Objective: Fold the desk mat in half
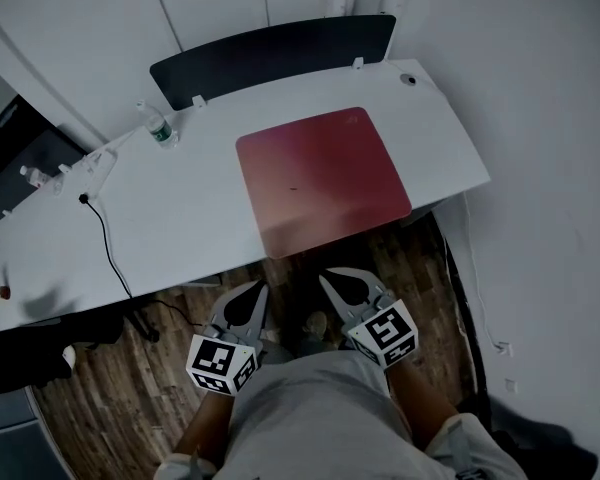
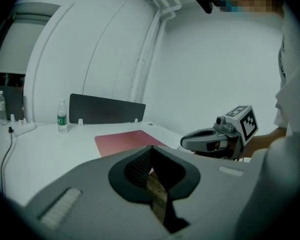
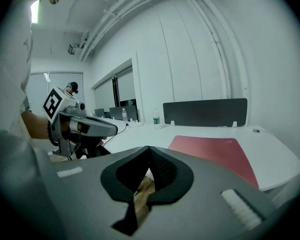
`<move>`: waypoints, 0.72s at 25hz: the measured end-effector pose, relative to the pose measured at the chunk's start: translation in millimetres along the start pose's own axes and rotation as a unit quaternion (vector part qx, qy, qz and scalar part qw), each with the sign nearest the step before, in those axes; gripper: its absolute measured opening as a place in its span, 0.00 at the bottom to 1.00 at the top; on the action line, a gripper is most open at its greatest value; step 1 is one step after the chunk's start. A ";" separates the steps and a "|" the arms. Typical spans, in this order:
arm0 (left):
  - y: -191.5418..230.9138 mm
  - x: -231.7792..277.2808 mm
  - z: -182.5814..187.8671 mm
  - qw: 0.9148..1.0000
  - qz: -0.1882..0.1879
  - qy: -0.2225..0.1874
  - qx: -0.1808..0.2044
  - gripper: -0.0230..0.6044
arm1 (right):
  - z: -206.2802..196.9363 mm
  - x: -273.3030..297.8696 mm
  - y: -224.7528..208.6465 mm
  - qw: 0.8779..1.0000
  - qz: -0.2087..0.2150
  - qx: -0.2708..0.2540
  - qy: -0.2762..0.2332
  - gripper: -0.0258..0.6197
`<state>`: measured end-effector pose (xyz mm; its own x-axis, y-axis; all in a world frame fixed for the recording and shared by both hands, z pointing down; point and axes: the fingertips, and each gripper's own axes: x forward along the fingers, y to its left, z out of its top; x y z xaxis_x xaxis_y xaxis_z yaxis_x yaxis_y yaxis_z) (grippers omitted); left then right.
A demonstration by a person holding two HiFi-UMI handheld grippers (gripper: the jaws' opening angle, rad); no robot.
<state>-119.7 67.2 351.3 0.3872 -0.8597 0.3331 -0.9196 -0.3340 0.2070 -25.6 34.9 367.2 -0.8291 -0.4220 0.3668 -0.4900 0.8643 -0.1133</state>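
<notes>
A red desk mat [image 1: 322,178] lies flat and unfolded on the white desk [image 1: 170,218], its near edge at the desk's front edge. It also shows in the left gripper view as the mat [image 2: 125,140] and in the right gripper view as the mat [image 3: 215,151]. My left gripper [image 1: 255,290] and my right gripper [image 1: 328,280] hang side by side below the desk edge, above the wooden floor, apart from the mat. Both are shut with nothing between their jaws.
A dark divider panel [image 1: 275,53] stands along the desk's far edge. A water bottle [image 1: 158,128] and a power strip [image 1: 85,168] with a black cable [image 1: 108,243] sit on the left half. A round grommet hole [image 1: 408,79] is at the far right corner.
</notes>
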 end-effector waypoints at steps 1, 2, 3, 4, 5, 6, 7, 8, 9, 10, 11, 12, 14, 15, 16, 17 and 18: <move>1.2 1.9 0.0 1.000 0.003 0.003 -0.002 0.07 | -0.7 0.9 -2.5 1.000 0.002 0.002 0.002 0.05; 2.7 3.6 -0.4 1.000 0.005 0.006 -0.003 0.07 | -1.4 2.3 -4.5 1.000 0.003 0.002 0.003 0.05; 5.0 5.2 -1.0 1.000 0.007 0.009 -0.002 0.07 | -2.4 4.6 -6.2 1.000 0.003 0.002 0.004 0.05; 8.2 6.7 -1.8 1.000 0.008 0.011 -0.002 0.07 | -3.6 8.0 -7.5 1.000 0.003 0.001 0.005 0.05; 12.1 7.9 -2.8 1.000 0.009 0.014 -0.002 0.07 | -4.8 12.0 -8.0 1.000 0.003 0.000 0.007 0.05; 16.0 8.7 -4.1 1.000 0.008 0.017 -0.003 0.07 | -5.8 16.0 -7.5 1.000 0.004 -0.002 0.009 0.05; 19.5 9.4 -5.4 1.000 0.008 0.019 -0.005 0.07 | -6.5 19.6 -6.3 1.000 0.006 -0.004 0.010 0.05; 22.3 10.4 -6.9 1.000 0.006 0.022 -0.007 0.07 | -6.9 22.7 -5.3 1.000 0.007 -0.007 0.012 0.05; 24.7 11.9 -8.6 1.000 0.004 0.026 -0.007 0.07 | -7.1 25.7 -5.1 1.000 0.007 -0.010 0.014 0.05; 27.0 14.0 -10.5 1.000 0.001 0.030 -0.005 0.07 | -7.4 28.7 -5.6 1.000 0.006 -0.013 0.016 0.05; 29.1 16.2 -12.6 0.999 -0.001 0.035 -0.004 0.07 | -7.8 31.7 -6.5 1.000 0.005 -0.013 0.018 0.05; 31.3 18.0 -15.0 0.999 -0.003 0.039 -0.002 0.07 | -8.5 34.8 -6.9 1.000 0.004 -0.013 0.022 0.05; 36.5 20.2 -20.0 0.999 -0.005 0.046 0.001 0.07 | -12.7 42.7 -6.5 0.999 0.004 -0.013 0.029 0.05; 39.8 21.1 -22.2 0.999 -0.006 0.048 0.001 0.07 | -16.5 48.1 -6.6 0.999 0.004 -0.014 0.031 0.05; 43.3 21.9 -24.4 0.999 -0.007 0.049 0.000 0.07 | -20.8 54.1 -7.0 0.999 0.004 -0.014 0.035 0.05; 46.9 22.6 -26.9 0.999 -0.008 0.051 -0.001 0.07 | -25.1 60.2 -7.2 0.999 0.004 -0.013 0.039 0.05; 50.6 23.1 -29.7 0.999 -0.009 0.054 -0.002 0.07 | -29.3 66.4 -7.1 0.999 0.005 -0.012 0.044 0.05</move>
<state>-155.2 41.9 396.9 0.4089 -0.8069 0.4264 -0.9122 -0.3472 0.2177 -69.3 8.8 419.4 -0.8066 -0.3892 0.4449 -0.4744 0.8752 -0.0945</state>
